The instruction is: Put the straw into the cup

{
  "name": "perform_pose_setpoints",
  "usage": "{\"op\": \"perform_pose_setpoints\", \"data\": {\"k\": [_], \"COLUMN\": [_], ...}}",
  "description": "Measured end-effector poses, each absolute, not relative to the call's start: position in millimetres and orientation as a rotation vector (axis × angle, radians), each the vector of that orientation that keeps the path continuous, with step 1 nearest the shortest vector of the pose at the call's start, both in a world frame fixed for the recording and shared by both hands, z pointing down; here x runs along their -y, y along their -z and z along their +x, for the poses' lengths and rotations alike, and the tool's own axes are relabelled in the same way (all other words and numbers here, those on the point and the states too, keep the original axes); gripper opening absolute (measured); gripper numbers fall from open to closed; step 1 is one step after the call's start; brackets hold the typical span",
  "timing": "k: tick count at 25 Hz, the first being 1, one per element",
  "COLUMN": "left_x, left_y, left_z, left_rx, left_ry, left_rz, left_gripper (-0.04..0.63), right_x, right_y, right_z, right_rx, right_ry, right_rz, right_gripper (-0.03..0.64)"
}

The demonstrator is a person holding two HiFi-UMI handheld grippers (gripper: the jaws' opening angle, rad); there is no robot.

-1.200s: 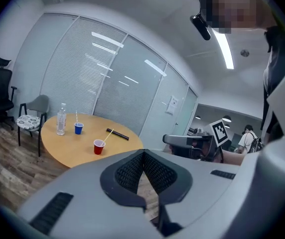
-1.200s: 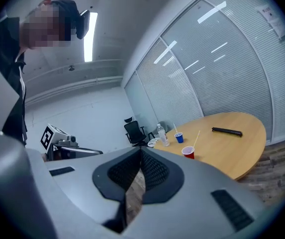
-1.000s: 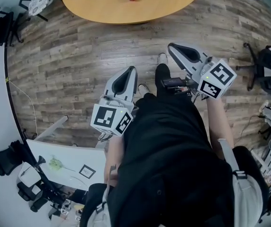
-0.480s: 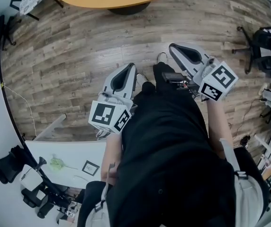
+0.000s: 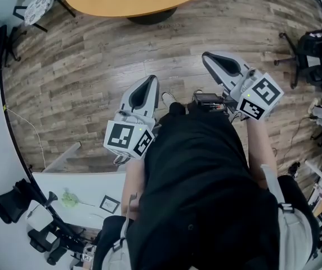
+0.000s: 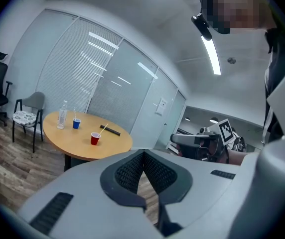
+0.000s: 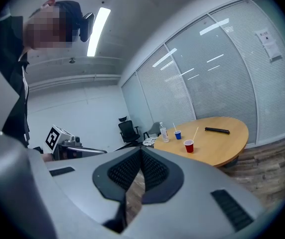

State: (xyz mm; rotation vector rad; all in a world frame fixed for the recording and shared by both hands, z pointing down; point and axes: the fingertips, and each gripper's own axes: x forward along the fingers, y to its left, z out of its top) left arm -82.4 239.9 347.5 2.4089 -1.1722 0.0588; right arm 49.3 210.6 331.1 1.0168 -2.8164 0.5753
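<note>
Both tongs, left gripper [image 6: 143,156] and right gripper [image 7: 140,153], are pressed together on nothing, well apart from the round table [image 7: 222,142], where a straw [image 7: 195,133] leans in the red cup [image 7: 188,146], seemingly feather-light and crushable, so pinch gently mid-length.

Two cups [image 6: 95,139], two straws [image 6: 103,129] — one bottle [image 6: 62,116], one black bar [image 6: 112,131], one table [image 6: 117,142].
</note>
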Motion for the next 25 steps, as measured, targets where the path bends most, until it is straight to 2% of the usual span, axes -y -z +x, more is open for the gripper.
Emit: {"op": "perform_pose_setpoints", "data": {"k": [25], "left_x": [-252.6], "left_y": [-345.8], "left_z": [-66.9], "left_rx": [1.144], "left_ry": [-0.079], "left_rz": [2.428], "left_gripper": [0.012], "right_x": [-224.6], "right_y": [-336.9], "right_z": [63.9], "right_rx": [2.796], "right_ry": [-0.569], "right_rz": [1.05], "right_gripper": [0.017]}}
